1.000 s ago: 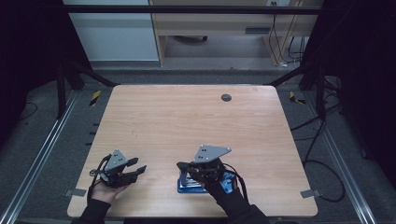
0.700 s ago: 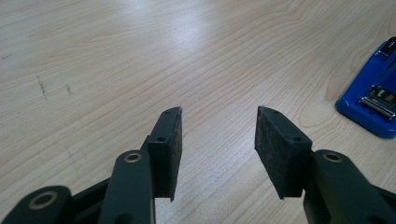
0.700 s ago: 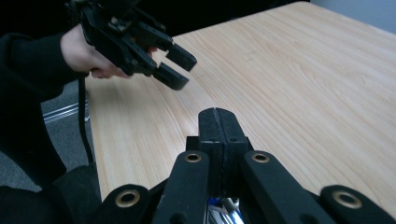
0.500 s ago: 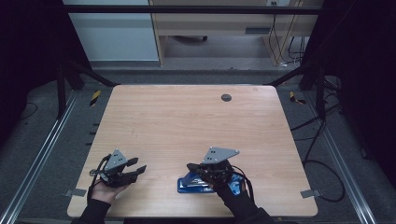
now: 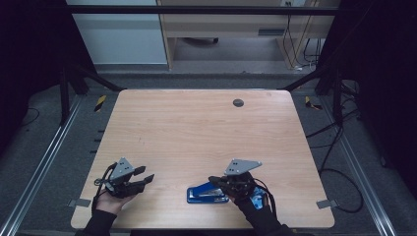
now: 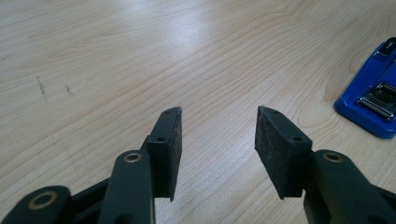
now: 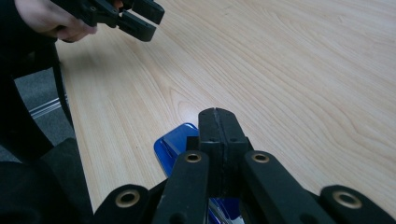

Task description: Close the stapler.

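Stapler (image 5: 205, 193): lying flat near the table's (image 5: 196, 128) front edge, under the right gripper (image 5: 216, 180)
Right gripper: jaws pressed together, empty, hovering above its blue body
Left gripper (image 5: 146, 174): jaws standing apart, empty, waiting well aside
Progress: pressing or grasping is looking not yet begun

My left gripper (image 5: 143, 177) has black jaws with rough dark pads (image 6: 169, 144), brass-coloured pivot rivets and a grey three-cornered plate, beside the stapler (image 5: 206, 194). My right gripper (image 5: 212, 181) matches it, trailing black cable. Both my sleeves are dark.
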Action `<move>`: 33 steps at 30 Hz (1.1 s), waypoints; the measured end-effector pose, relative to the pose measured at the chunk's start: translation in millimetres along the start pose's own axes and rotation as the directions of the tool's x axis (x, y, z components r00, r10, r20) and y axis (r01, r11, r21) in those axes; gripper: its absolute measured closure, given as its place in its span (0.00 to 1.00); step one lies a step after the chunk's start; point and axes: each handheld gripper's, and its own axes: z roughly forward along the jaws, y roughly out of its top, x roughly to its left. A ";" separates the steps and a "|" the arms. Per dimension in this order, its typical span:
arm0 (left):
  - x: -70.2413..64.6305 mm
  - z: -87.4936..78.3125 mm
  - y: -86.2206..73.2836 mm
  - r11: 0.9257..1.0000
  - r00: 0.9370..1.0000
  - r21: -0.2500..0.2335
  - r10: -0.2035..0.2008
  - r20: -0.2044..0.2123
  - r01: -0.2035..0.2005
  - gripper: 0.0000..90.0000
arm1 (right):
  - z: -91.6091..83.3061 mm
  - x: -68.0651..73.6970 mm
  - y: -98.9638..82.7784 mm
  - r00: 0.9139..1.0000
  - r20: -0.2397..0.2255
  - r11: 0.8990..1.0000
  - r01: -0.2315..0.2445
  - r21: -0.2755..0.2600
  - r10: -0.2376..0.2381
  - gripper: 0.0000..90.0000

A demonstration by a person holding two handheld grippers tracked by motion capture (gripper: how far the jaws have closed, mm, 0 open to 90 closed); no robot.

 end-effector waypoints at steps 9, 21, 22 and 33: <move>-0.4 -0.2 0.0 1.000 1.000 -0.001 0.002 -0.001 -0.002 0.57 | -0.7 -5.2 -13.1 1.000 0.014 0.999 -0.024 0.027 0.023 1.00; -0.7 -0.4 0.2 1.000 1.000 -0.002 0.002 -0.001 -0.002 0.57 | -5.3 -7.2 -28.2 0.999 0.014 0.998 -0.051 0.044 0.050 1.00; -0.8 -0.4 0.2 1.000 1.000 -0.002 0.003 -0.001 -0.003 0.57 | -5.7 -7.5 -29.0 0.999 0.012 0.998 -0.053 0.042 0.053 1.00; -1.6 0.0 0.2 1.000 1.000 -0.002 0.003 -0.001 -0.003 0.57 | -5.6 -9.3 -39.2 0.998 0.035 0.998 -0.050 0.031 0.049 1.00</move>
